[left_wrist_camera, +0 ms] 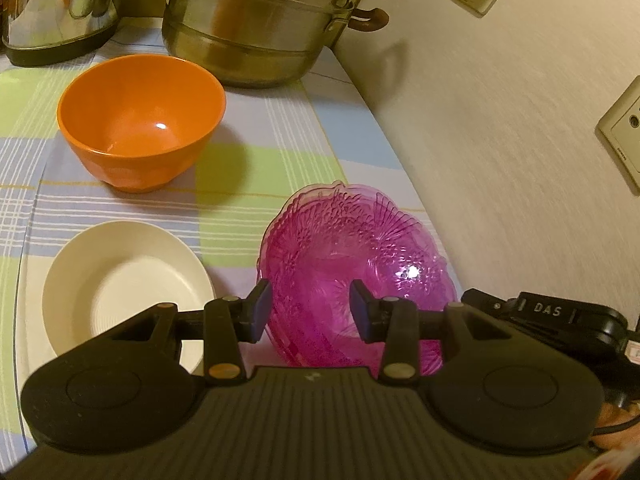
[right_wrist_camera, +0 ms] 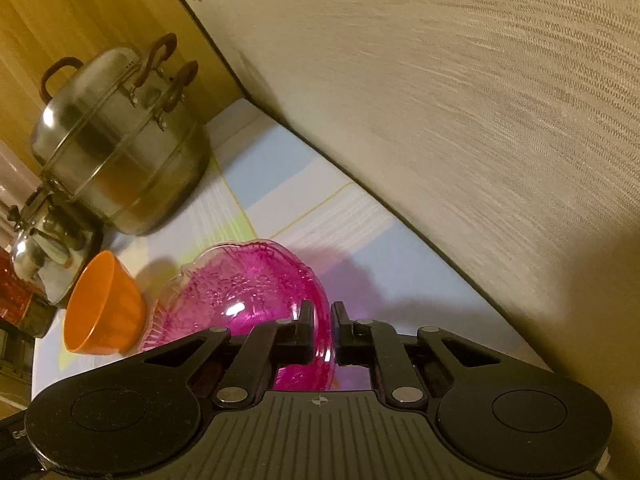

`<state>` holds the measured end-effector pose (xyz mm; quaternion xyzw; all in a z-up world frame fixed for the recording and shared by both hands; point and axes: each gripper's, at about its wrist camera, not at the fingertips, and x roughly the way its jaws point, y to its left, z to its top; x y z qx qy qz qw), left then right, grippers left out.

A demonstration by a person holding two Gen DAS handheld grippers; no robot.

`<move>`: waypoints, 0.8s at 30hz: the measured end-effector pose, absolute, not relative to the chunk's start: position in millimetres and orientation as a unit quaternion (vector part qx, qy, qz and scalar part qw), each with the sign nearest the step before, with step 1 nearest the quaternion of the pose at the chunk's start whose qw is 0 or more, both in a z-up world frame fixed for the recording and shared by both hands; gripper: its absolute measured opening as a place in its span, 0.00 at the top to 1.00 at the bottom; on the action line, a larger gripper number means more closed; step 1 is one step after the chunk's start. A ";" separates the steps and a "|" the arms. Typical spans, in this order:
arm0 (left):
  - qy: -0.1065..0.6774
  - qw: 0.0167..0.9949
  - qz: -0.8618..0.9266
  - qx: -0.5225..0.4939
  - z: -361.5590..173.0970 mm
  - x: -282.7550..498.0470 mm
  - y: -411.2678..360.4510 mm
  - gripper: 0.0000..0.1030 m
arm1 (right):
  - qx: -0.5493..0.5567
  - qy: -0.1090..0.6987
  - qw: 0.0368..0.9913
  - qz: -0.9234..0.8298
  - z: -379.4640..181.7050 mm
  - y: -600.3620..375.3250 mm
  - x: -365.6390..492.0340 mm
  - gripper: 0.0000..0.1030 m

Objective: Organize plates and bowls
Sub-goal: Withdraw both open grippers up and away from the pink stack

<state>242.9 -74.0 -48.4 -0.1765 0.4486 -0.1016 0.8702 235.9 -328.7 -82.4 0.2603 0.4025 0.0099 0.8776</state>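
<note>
While the right tongs [right_wrist_camera: 322, 330] clamp the rim of the pink glass bowl [left_wrist_camera: 356, 260] on the desk [left_wrist_camera: 248, 160] near the wall, the left tongs [left_wrist_camera: 310, 314] stand open. Next, probably: lift it toward the orange bowl [left_wrist_camera: 140, 120] or white plate [left_wrist_camera: 120, 284].

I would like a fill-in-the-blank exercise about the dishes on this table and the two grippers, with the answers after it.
1. The right gripper has its jaws shut on the rim of the ____ glass bowl.
2. The bowl standing in front of the steel steamer pot is ____ in colour.
3. The left gripper has its jaws ____, with nothing gripped between them.
4. The cream plate lies to the ____ of the glass bowl in the left wrist view.

Missing words: pink; orange; open; left
</note>
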 end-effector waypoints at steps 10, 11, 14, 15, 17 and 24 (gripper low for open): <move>0.436 0.875 -0.114 -0.175 -54.8 264.4 -71.6 0.66 | 0.265 0.405 0.875 0.017 -80.9 -325.2 228.2 0.89; 0.438 0.874 -0.116 -0.177 -56.3 266.5 -71.0 0.67 | 0.265 0.406 0.875 0.017 -81.2 -324.6 228.8 0.89; 0.442 0.872 -0.119 -0.173 -58.6 270.3 -71.3 0.67 | 0.263 0.409 0.874 0.017 -83.3 -323.5 230.4 0.89; 0.443 0.872 -0.119 -0.171 -58.5 270.4 -71.6 0.67 | 0.262 0.408 0.874 0.016 -83.2 -323.2 230.8 0.89; 0.442 0.872 -0.119 -0.174 -58.3 269.6 -71.0 0.67 | 0.263 0.407 0.874 0.016 -83.3 -323.3 231.1 0.89; 0.435 0.874 -0.119 -0.181 -53.5 262.7 -68.1 0.67 | 0.265 0.403 0.876 0.016 -80.6 -324.2 228.9 0.89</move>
